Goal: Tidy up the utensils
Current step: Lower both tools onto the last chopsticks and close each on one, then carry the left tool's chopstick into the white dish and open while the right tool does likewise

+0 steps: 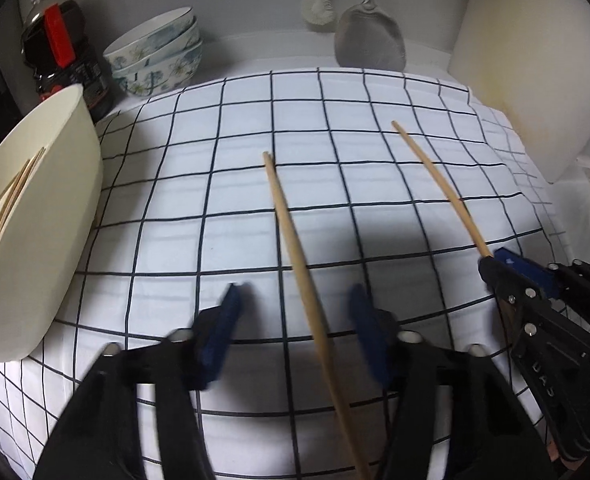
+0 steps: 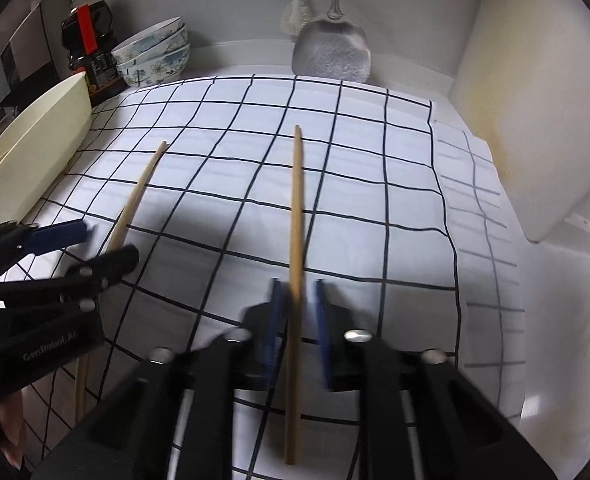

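Left wrist view: my left gripper (image 1: 295,332) gapes wide astride a chopstick (image 1: 295,240) lying lengthwise, pointing away. My right gripper (image 2: 297,304) pinches another chopstick (image 2: 296,208). The cream tub (image 1: 55,200) sits left, nearer the left gripper.

Two chopsticks (image 1: 295,252) (image 1: 439,184) lie on the checked cloth, beside three stacked bowls (image 1: 155,54), one sauce bottle (image 1: 61,48), one metal spatula (image 1: 369,38) and one cream tub (image 1: 55,208).

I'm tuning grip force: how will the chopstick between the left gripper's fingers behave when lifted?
The chopstick looks thin and wooden, so probably light and stiff. Long and slender, it may pivot or slip in the left gripper. If dropped on the checked cloth, it might roll slightly.
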`<state>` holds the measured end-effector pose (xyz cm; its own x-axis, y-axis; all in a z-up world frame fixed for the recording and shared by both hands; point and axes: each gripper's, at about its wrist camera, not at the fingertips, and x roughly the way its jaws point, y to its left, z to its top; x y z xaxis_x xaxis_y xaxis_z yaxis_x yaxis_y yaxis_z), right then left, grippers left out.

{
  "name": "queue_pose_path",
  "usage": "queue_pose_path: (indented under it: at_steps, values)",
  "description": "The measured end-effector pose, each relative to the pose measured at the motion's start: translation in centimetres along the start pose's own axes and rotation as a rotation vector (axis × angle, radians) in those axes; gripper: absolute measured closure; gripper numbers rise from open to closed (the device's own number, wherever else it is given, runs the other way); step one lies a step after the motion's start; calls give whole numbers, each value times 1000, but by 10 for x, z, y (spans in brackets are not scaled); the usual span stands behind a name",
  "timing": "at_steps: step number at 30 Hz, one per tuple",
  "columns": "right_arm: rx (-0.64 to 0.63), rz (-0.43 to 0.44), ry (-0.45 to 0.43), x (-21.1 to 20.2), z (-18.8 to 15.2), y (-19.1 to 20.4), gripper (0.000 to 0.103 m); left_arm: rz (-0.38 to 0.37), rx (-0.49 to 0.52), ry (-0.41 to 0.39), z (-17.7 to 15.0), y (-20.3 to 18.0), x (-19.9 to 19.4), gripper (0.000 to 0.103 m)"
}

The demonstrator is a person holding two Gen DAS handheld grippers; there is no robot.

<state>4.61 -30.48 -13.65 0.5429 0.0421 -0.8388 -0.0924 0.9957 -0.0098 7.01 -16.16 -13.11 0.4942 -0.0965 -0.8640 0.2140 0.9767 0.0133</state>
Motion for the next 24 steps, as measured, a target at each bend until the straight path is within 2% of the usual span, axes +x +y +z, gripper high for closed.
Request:
queue_pose_path:
  at_steps: [1, 2, 3, 10, 16, 24]
  values:
    - [0, -5, 1, 0, 0, 1, 97, -5, 3, -2, 1, -1, -1, 78]
    - [8, -3, 2, 0, 0, 0, 97, -11, 5, 0, 1, -2, -1, 93]
    - [20, 5, 3, 0, 0, -2, 97, -15, 8, 5, 2, -2, -2, 95]
    - [88, 26, 30, -10, -5, -4, 97, -50, 16, 31, 0, 5, -11, 96]
    - [156, 48, 7, -38, -4, 1, 97, -83, 16, -12, 0, 20, -52, 96]
    - [170, 99, -82, -89, 22, 40, 97, -97, 13, -98, 11, 60, -124, 96]
